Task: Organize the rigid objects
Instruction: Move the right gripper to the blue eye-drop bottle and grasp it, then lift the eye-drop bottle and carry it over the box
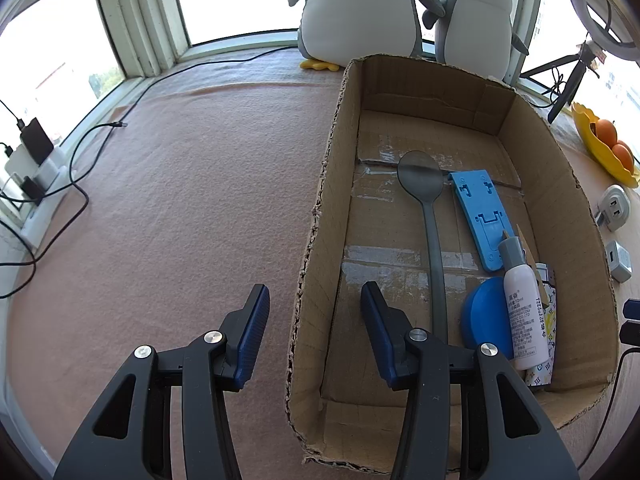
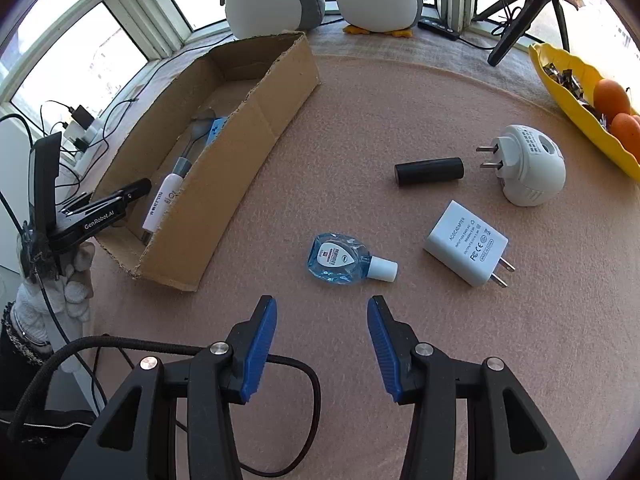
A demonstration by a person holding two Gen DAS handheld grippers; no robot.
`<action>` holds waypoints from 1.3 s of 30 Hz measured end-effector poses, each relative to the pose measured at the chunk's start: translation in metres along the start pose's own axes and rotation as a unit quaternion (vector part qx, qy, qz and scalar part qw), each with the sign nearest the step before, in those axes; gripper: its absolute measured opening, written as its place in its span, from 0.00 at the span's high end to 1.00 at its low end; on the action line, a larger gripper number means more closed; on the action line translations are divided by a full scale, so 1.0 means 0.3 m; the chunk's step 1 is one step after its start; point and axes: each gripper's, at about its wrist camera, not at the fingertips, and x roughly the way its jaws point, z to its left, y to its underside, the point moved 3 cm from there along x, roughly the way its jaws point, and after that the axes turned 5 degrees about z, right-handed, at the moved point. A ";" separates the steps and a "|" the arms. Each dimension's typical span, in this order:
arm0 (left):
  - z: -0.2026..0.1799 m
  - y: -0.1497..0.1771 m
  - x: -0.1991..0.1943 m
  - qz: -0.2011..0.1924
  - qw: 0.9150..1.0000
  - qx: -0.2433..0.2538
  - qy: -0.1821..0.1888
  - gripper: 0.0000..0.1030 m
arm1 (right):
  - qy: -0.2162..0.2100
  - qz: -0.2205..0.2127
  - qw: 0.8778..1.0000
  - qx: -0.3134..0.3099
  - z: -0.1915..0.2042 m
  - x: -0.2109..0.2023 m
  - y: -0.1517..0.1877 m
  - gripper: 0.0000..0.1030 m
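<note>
The right tongs [image 2: 322,344] stand apart, empty, above the surface [image 2: 360,100], near the blue bottle [image 2: 340,258]. The left tongs [image 1: 314,328] stand apart, empty, straddling the cardboard box [image 1: 320,216] wall.

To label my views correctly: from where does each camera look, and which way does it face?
Left wrist: on the left tongs, looking down into the cardboard box with the spoon; its two fingers show.
Right wrist: on the right tongs, looking down at the blue bottle on the cloth; its fingers and the left tongs show.
Shared: box, spoon, plush penguins.
</note>
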 end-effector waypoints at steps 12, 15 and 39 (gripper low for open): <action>-0.001 0.001 0.000 0.000 1.000 0.000 0.001 0.54 | -0.034 0.015 0.998 0.048 -0.034 0.085 -0.079 0.58; 0.002 0.001 -0.001 0.000 1.000 -0.001 0.002 0.54 | -0.027 0.011 0.999 0.046 -0.027 0.093 -0.112 0.58; 0.002 0.005 -0.002 -0.001 1.000 -0.003 0.003 0.54 | 0.094 0.014 0.995 -0.028 0.065 0.131 -0.127 0.73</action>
